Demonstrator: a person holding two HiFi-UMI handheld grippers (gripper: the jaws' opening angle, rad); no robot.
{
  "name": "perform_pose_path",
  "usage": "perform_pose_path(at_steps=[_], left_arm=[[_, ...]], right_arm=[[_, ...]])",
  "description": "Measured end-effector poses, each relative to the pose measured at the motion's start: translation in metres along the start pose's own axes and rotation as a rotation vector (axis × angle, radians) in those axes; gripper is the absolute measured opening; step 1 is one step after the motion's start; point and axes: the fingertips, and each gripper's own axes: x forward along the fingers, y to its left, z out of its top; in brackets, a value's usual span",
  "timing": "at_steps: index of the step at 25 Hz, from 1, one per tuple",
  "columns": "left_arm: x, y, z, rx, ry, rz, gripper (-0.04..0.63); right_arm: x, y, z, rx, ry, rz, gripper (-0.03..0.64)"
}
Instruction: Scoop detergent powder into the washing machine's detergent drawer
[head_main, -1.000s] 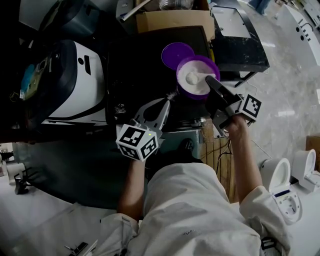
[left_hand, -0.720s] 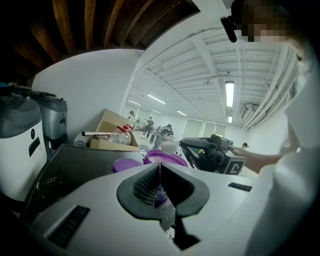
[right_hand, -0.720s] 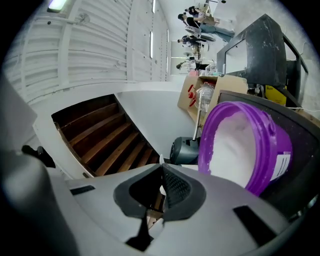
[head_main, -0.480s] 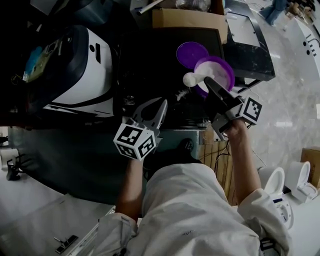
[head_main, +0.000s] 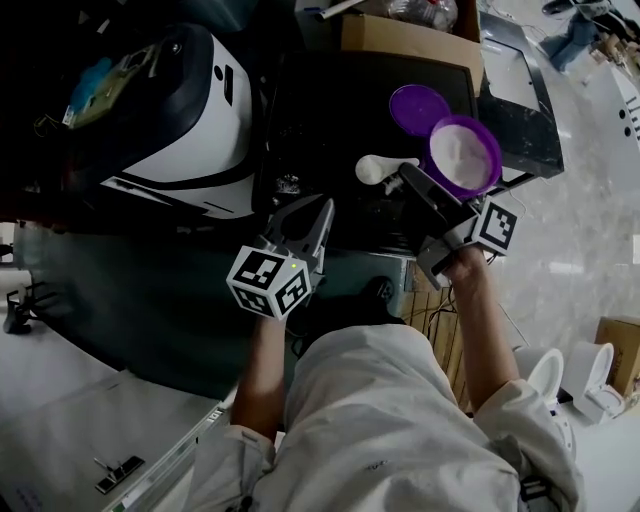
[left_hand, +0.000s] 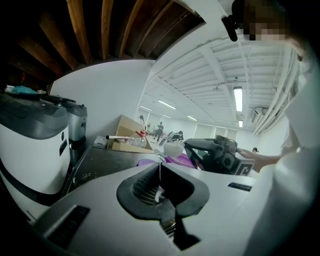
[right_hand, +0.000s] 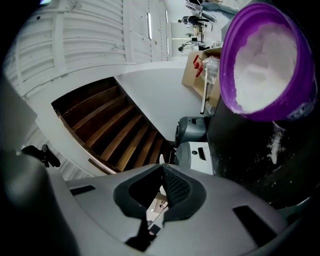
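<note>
Holds a white scoop (head_main: 372, 170) in the right gripper (head_main: 408, 176), jaws pinched shut on its handle. Carries the scoop bowl out to the left, above the black top (head_main: 340, 110) and just left of the purple tub (head_main: 434, 160). Sits with the tub at the right edge of that top, filled with white detergent powder (head_main: 466, 152), its purple lid (head_main: 417, 108) lying flat just beyond on the far side.

Keeps the left gripper (head_main: 322, 208) at the near edge of the black top, jaws closed tip to tip on nothing, well left of the scoop.

No legible wording anywhere: only black-and-white square patterns on the two marker cubes, a small dark mark on the white appliance (head_main: 190, 130) to the left, and a blue and yellow label on its dark upper part, too small to read.

Bounded at the far edge by a cardboard box (head_main: 400, 40), at the left by the white appliance. Open black surface between the two grippers and toward the far left, dusted with spilled powder (right_hand: 274, 142) below the tub.
</note>
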Motion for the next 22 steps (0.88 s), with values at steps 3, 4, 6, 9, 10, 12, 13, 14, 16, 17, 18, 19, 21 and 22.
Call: perform_pose_path(at_steps=[3,4,6,9,10,12,13,14,16,17,18,19,21,22], left_arm=[[-0.018,0.011,-0.001,-0.007,-0.007,0.015,0.021],[-0.024,0.015,-0.002,-0.011,-0.009,0.021,0.021],[-0.034,0.022,-0.003,-0.018,-0.012,0.031,0.021],[-0.049,0.032,-0.006,-0.024,-0.015,0.038,0.021],[-0.054,0.035,-0.007,-0.027,-0.017,0.039,0.021],[-0.062,0.042,-0.009,-0.033,-0.017,0.039,0.021],[-0.066,0.045,-0.01,-0.037,-0.017,0.038,0.021],[-0.069,0.048,-0.012,-0.042,-0.016,0.037,0.021],[-0.074,0.055,-0.013,-0.05,-0.015,0.032,0.021],[-0.077,0.058,-0.014,-0.053,-0.014,0.03,0.021],[-0.079,0.062,-0.016,-0.056,-0.012,0.028,0.021],[-0.081,0.065,-0.017,-0.057,-0.01,0.026,0.021],[-0.084,0.07,-0.021,-0.052,-0.002,0.018,0.021],[-0.085,0.071,-0.023,-0.05,0.004,0.011,0.021]], right_arm=[[0.011,-0.002,-0.022,0.012,0.022,-0.007,0.012],[0.014,-0.002,-0.028,0.014,0.029,-0.011,0.012],[0.021,-0.003,-0.04,0.016,0.041,-0.019,0.012],[0.029,-0.004,-0.056,0.013,0.054,-0.031,0.012],[0.031,-0.005,-0.061,0.01,0.056,-0.036,0.012],[0.035,-0.008,-0.07,0.01,0.058,-0.048,0.012],[0.036,-0.009,-0.075,0.01,0.058,-0.055,0.012],[0.037,-0.011,-0.079,0.011,0.057,-0.063,0.012],[0.04,-0.015,-0.086,0.011,0.056,-0.077,0.012],[0.042,-0.016,-0.091,0.011,0.054,-0.084,0.012],[0.043,-0.018,-0.095,0.011,0.051,-0.091,0.012],[0.043,-0.021,-0.099,0.012,0.047,-0.099,0.012],[0.041,-0.027,-0.106,0.013,0.04,-0.118,0.012],[0.04,-0.03,-0.109,0.013,0.036,-0.13,0.012]])
